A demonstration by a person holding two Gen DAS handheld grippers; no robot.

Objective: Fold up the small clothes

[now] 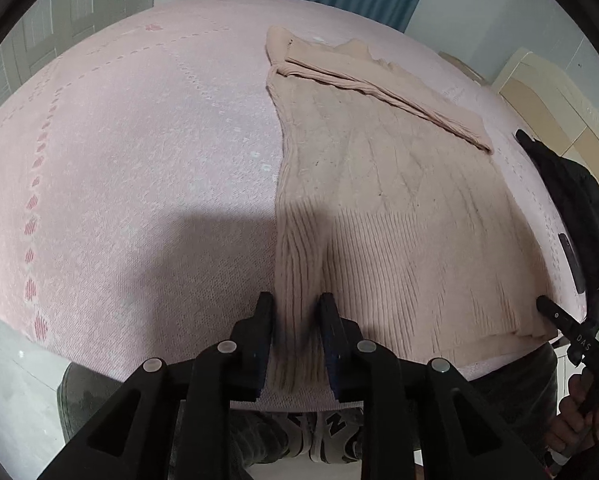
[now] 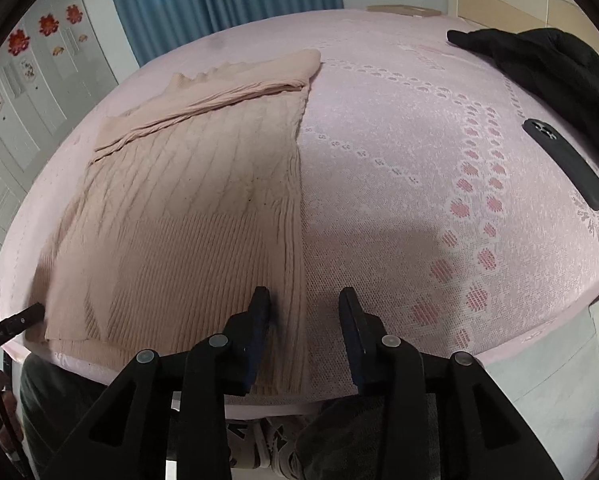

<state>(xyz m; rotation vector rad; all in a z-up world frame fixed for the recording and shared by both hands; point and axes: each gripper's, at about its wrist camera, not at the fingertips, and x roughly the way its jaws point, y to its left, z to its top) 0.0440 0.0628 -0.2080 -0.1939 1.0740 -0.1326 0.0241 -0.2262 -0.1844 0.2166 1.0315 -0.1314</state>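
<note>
**A:** Where does the sweater point(image 1: 383, 216) lie?

**B:** Flat on the pink bedspread point(image 1: 139, 152), its ribbed hem at the near edge of the bed in front of you. One sleeve point(image 1: 383, 92) is folded across the upper part of the body, running slantwise from the collar end to the far side edge.

**A:** What is your left gripper point(image 1: 295, 312) doing?

**B:** It stands at the left bottom corner of the sweater. The jaws are parted narrowly, with a raised strip of the sweater's side edge between them. Whether the pads press on the knit or merely flank it, you cannot tell.

**A:** And your right gripper point(image 2: 304, 308)?

**B:** It stands at the opposite bottom corner, jaws parted more widely. The left finger rests over the sweater's edge; the right finger point(image 2: 353, 320) is over bare bedspread. The edge lies flat between them, not pinched.

**A:** What else is on the bed?

**B:** A black garment point(image 2: 547, 64) near the far right side, and a dark phone point(image 2: 565, 164) just beside it, both well apart from the sweater.
</note>
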